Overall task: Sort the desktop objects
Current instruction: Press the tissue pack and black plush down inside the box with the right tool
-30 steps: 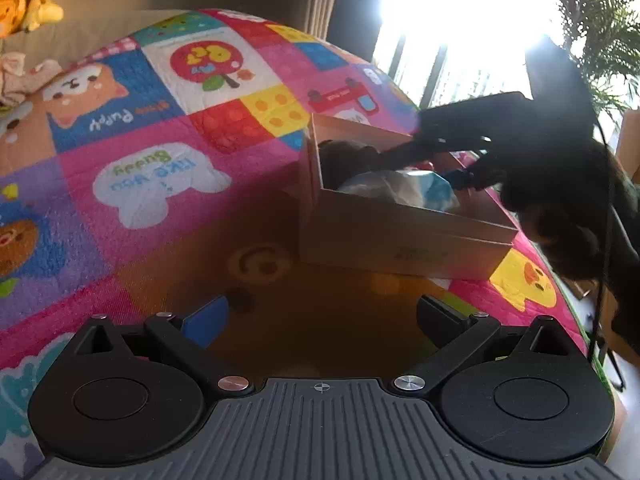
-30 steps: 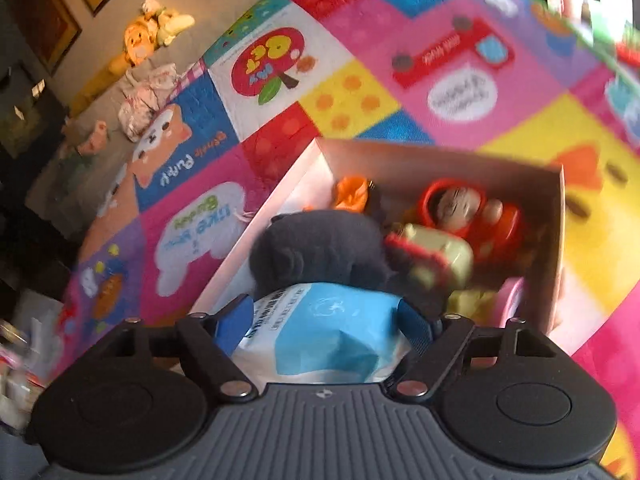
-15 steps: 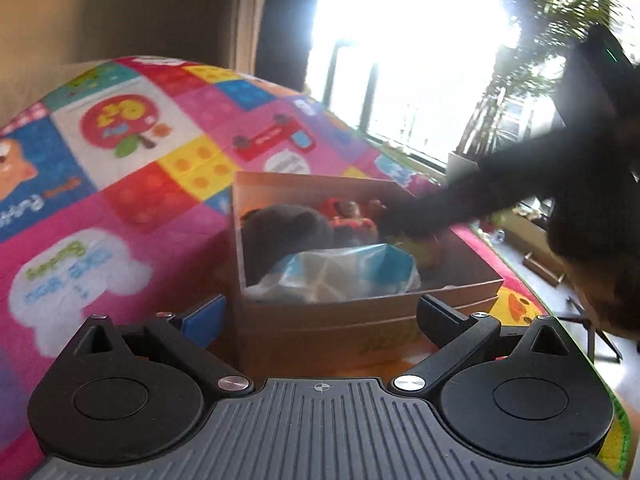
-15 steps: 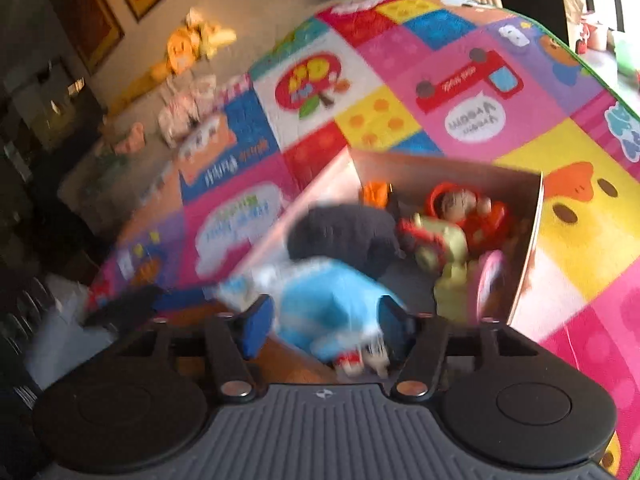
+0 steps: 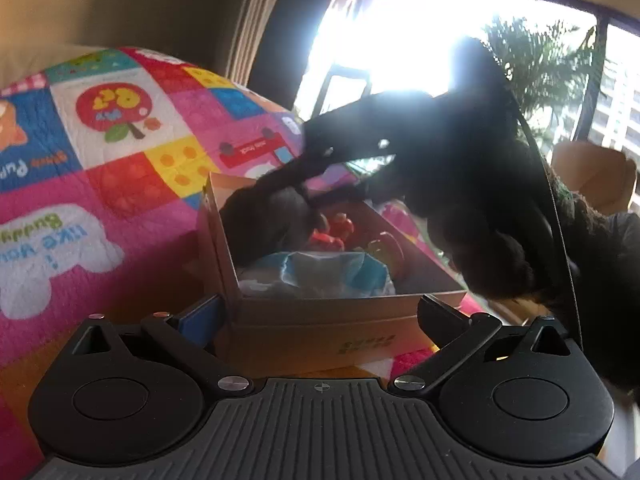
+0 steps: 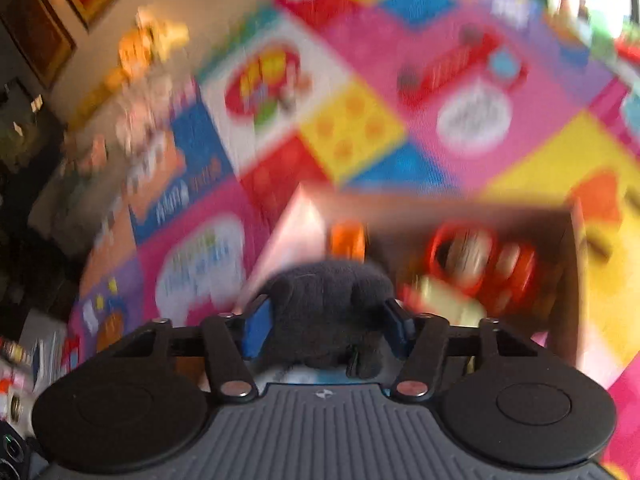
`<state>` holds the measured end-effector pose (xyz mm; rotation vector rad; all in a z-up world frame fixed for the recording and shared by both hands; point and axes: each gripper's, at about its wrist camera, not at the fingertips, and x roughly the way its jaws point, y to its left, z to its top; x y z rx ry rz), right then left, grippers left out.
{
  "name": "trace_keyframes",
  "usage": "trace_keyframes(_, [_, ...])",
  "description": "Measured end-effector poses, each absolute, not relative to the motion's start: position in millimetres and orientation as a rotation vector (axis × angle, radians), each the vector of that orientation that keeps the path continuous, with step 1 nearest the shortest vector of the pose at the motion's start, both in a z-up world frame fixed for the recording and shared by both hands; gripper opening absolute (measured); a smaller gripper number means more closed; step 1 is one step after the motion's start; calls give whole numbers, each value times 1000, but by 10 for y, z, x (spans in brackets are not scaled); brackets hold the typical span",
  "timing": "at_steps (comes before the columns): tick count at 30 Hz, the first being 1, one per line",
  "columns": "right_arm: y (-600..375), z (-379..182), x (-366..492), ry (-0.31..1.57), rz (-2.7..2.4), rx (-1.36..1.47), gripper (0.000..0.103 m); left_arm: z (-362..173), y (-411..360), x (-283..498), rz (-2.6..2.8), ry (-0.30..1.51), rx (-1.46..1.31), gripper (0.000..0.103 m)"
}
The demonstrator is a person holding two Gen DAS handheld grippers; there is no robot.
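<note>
A cardboard box [image 5: 320, 320] stands on the colourful play mat [image 5: 120, 168]. Inside lie a dark grey plush toy [image 6: 332, 292], a blue and white packet [image 5: 328, 276], a red toy figure [image 6: 480, 264] and a small orange thing [image 6: 348, 240]. My right gripper [image 6: 326, 328] reaches into the far left of the box. Its jaws are closing, and the blue pads touch both sides of the grey plush toy [image 5: 272, 220]. The right wrist view is blurred by motion. My left gripper [image 5: 320, 312] is open, with the box's near wall between its fingers and not touching them.
A bright window and a potted plant [image 5: 540, 80] stand behind the box. Soft toys [image 6: 152, 48] lie on the floor beyond the mat's far edge. A dark sleeve [image 5: 500, 220] hangs over the right side of the box.
My right gripper left the blue packet, moved onto the grey plush toy and narrowed its jaws around it. My left gripper came closer to the box's near wall.
</note>
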<state>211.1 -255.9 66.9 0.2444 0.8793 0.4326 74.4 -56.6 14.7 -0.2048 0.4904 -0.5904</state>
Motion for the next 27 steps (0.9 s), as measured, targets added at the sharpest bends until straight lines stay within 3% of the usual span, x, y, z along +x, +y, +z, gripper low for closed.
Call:
trace_keyframes(4, [-2511, 748, 2128, 832, 387, 148, 45, 121, -551, 742, -599, 497, -205, 103])
trace_keyframes(11, [-2528, 804, 2022, 869, 378, 98, 65, 121, -537, 718, -606, 502, -213, 103])
trace_keyframes(20, [-2496, 721, 1619, 990, 497, -15, 66, 119, -546, 714, -599, 505, -204, 103])
trace_keyframes(22, [-2434, 619, 1634, 991, 483, -30, 75, 129, -550, 702, -591, 507, -199, 103])
trace_keyframes(25, [-2437, 561, 1729, 1009, 458, 29, 78, 164, -557, 670, -568, 508, -183, 103])
trace_keyframes(27, [-2409, 503, 1717, 995, 433, 15, 87, 180, -553, 625, -563, 507, -178, 103])
